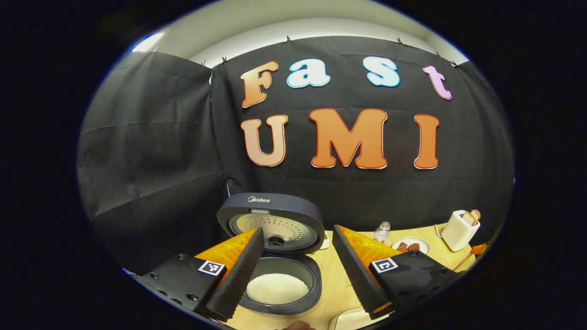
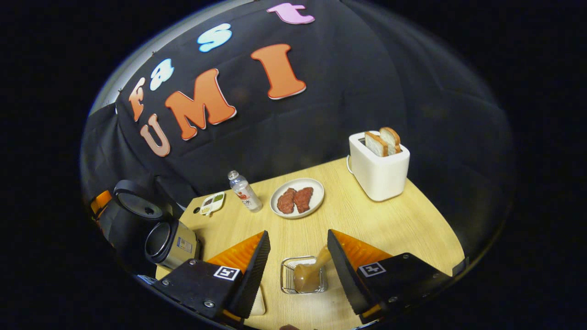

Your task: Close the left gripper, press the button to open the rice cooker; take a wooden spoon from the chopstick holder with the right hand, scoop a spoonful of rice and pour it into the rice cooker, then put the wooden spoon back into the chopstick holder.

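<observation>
Right below the right hand-held gripper [image 2: 298, 250], whose fingers are spread apart and empty, the wooden spoon [image 2: 309, 275] sits in the chopstick holder [image 2: 285, 277], handle leaning up toward the right finger, so it's the closer one to grab, while the left hand-held gripper [image 1: 298, 247] hangs open over the open rice cooker [image 1: 275, 256].

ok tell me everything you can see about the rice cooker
The dark grey rice cooker stands open at the wooden table's left end, against the black cloth wall. Its round hinged lid is tipped up and back, showing a pale perforated inner plate with a dark centre knob. The dark inner pot below holds a flat layer of white rice. In the right gripper view its side looks metallic, with a label. Nothing touches it; the left gripper is open in front of it.
</observation>
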`<state>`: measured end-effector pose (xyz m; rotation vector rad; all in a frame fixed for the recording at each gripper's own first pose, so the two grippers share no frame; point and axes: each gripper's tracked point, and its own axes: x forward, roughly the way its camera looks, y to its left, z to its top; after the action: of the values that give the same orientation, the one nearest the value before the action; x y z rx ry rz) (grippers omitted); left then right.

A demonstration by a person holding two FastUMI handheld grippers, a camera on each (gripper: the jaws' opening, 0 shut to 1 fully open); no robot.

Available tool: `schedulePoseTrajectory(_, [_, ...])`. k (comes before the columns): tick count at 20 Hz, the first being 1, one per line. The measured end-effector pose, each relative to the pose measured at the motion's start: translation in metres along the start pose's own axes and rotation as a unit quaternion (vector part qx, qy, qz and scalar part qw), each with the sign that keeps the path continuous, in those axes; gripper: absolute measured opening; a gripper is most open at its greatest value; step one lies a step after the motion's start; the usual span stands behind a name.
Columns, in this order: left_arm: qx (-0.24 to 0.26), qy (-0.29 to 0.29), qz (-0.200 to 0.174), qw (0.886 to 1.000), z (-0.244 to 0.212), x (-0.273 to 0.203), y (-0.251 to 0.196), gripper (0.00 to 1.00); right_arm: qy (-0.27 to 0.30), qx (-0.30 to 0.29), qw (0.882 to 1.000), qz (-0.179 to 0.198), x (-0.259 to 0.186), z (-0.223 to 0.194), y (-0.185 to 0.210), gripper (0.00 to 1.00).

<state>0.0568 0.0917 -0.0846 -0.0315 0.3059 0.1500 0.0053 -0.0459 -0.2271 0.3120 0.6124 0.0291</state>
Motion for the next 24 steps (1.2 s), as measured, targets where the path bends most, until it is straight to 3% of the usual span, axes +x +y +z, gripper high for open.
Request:
schedulePoseTrajectory(2, [0.004, -0.005, 0.010, 1.000, 0.009, 0.007, 0.008, 0.94, -0.046, -0.031, 0.998, 0.015, -0.007, 0.025, 0.013, 0.80])
schedulePoseTrajectory(4, [0.011, -0.011, 0.018, 1.000, 0.019, 0.013, 0.016, 1.00, -0.078, -0.052, 0.995, 0.020, -0.012, 0.045, 0.026, 0.79])
schedulePoseTrajectory(10, [0.016, -0.032, 0.026, 0.999, 0.046, 0.027, 0.023, 1.00, -0.136, -0.090, 0.987, 0.011, -0.030, 0.088, 0.035, 0.79])
schedulePoseTrajectory(17, [0.016, -0.038, 0.020, 0.999, 0.057, 0.033, 0.024, 1.00, -0.233, -0.143, 0.962, -0.007, -0.064, 0.147, 0.054, 0.79])
schedulePoseTrajectory(21, [0.005, -0.026, 0.024, 0.999, 0.066, 0.067, 0.040, 0.93, -0.266, -0.164, 0.950, -0.006, -0.078, 0.169, 0.064, 0.79])
schedulePoseTrajectory(22, [0.002, -0.018, 0.023, 1.000, 0.065, 0.079, 0.042, 0.99, -0.271, -0.166, 0.948, -0.004, -0.080, 0.171, 0.066, 0.79])
schedulePoseTrajectory(23, [0.000, -0.008, 0.019, 1.000, 0.064, 0.092, 0.043, 0.93, -0.272, -0.167, 0.947, -0.005, -0.079, 0.172, 0.066, 0.79])
schedulePoseTrajectory(24, [0.000, 0.005, 0.018, 1.000, 0.060, 0.105, 0.043, 1.00, -0.271, -0.170, 0.948, -0.006, -0.078, 0.170, 0.065, 0.79])
